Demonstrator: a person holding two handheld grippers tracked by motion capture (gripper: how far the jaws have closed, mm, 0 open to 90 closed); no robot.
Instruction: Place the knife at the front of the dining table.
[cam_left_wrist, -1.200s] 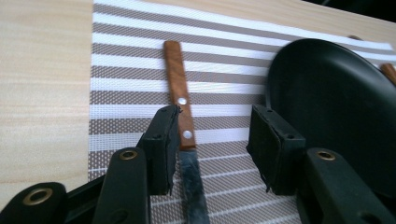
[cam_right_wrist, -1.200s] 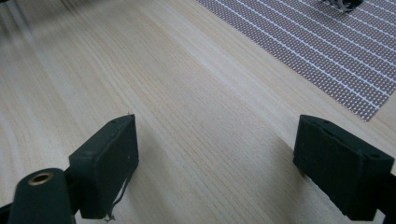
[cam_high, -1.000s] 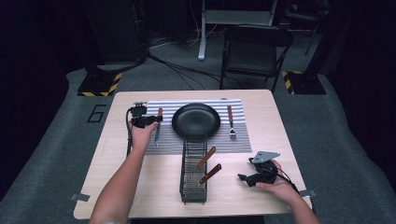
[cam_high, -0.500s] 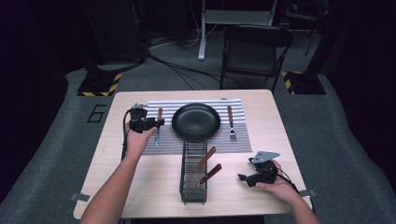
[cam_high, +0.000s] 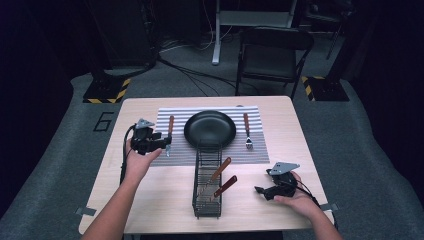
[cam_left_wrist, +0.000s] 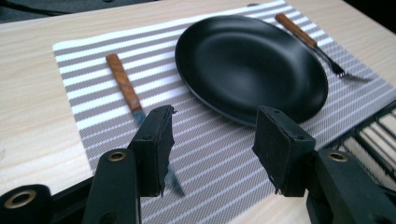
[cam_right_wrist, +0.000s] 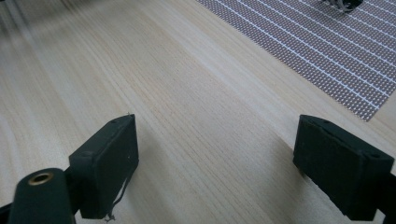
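The left gripper (cam_high: 161, 143) has drawn back toward the near left of the striped placemat (cam_high: 255, 150) over the last second; a second ago it sat over the wooden-handled knife (cam_high: 169, 134), closer to the black plate (cam_high: 210, 129). Its jaws now stand apart with nothing between them, and in the left gripper view the knife (cam_left_wrist: 123, 87) lies flat on the placemat (cam_left_wrist: 219, 163) just ahead of the left jaw, parallel to the plate's (cam_left_wrist: 252, 65) left edge, its blade tip running behind that jaw. This reads as a completed placement: the knife is released at the setting, opposite the fork (cam_high: 247, 131) on the plate's right. The right gripper (cam_high: 266, 190) has not moved; it rests low over bare table (cam_high: 165, 200) at the near right, jaws wide and empty. Two more wooden-handled utensils remain in the wire rack (cam_high: 207, 185), so the next pick is probably from there.
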